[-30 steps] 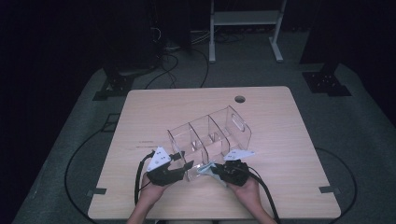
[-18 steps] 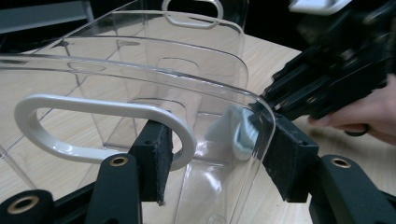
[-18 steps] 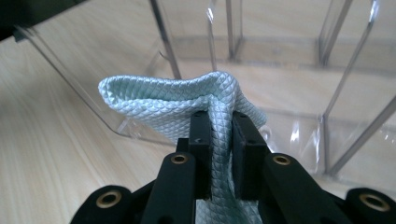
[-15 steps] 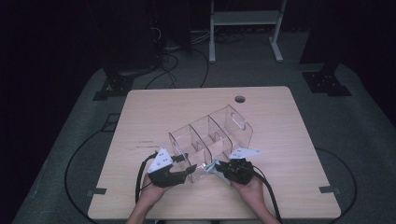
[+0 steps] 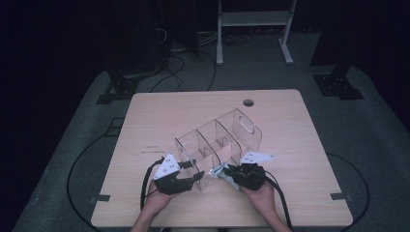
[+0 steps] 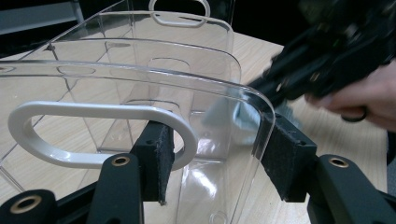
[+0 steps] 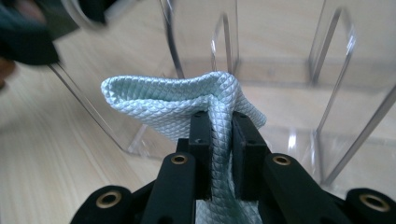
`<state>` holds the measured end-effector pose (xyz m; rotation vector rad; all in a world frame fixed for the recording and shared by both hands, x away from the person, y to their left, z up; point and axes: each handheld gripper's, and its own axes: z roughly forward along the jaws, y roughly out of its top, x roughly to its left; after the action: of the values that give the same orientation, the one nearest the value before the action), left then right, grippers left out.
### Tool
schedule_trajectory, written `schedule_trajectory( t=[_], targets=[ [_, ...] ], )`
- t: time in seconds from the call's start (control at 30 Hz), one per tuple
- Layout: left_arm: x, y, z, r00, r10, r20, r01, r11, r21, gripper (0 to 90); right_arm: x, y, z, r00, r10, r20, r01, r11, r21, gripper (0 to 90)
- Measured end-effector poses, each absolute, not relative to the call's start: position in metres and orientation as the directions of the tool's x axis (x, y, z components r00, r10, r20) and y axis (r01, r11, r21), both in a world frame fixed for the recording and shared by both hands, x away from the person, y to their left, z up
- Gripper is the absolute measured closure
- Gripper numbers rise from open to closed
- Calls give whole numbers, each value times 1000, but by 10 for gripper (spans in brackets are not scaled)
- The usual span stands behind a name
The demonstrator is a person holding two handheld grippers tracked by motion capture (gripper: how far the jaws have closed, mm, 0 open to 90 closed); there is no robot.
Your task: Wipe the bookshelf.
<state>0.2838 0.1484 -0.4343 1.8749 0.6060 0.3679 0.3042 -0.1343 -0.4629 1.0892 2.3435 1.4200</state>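
Dark floor surrounds my wooden table (image 5: 159, 116); my left gripper (image 6: 212, 161) clamps the clear organizer's (image 5: 217, 145) end wall. My right gripper (image 7: 220, 154) pinches a pale green cloth (image 7: 177, 100) against that organizer.

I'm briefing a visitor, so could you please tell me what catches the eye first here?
A clear plastic organizer with dividers stands near the middle of the wooden table. The left hand-held gripper straddles its near end wall beside the handle slot, while the right hand-held gripper pinches a pale-green cloth against its side.
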Motion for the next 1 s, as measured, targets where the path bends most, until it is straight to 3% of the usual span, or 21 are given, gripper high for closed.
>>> schedule_trajectory(
  t=[0.13, 0.33, 0.47, 0.57, 0.77, 0.87, 1.0],
  targets=[
    [284, 148, -434, 823, 567, -31, 236, -291, 927, 466, 300, -136, -444, -725, 666, 177, 435, 244, 867, 796],
    [284, 148, -434, 824, 566, -30, 236, -293, 927, 464, 302, -133, -468, -716, 666, 209, 499, 278, 821, 796],
    [285, 150, -434, 831, 556, -39, 237, -289, 928, 456, 299, -134, -454, -724, 664, 188, 459, 260, 849, 796],
    [285, 151, -434, 843, 537, -46, 236, -292, 927, 421, 298, -133, -452, -728, 664, 171, 442, 265, 857, 796],
    [286, 152, -434, 868, 492, -66, 237, -294, 926, 316, 302, -131, -475, -715, 670, 200, 505, 297, 810, 796],
    [288, 154, -435, 888, 451, -86, 235, -285, 929, 256, 292, -129, -456, -742, 655, 145, 428, 295, 854, 796],
    [288, 156, -436, 905, 412, -106, 236, -279, 931, 170, 285, -120, -436, -792, 591, 155, 389, 292, 874, 796]
  ],
)
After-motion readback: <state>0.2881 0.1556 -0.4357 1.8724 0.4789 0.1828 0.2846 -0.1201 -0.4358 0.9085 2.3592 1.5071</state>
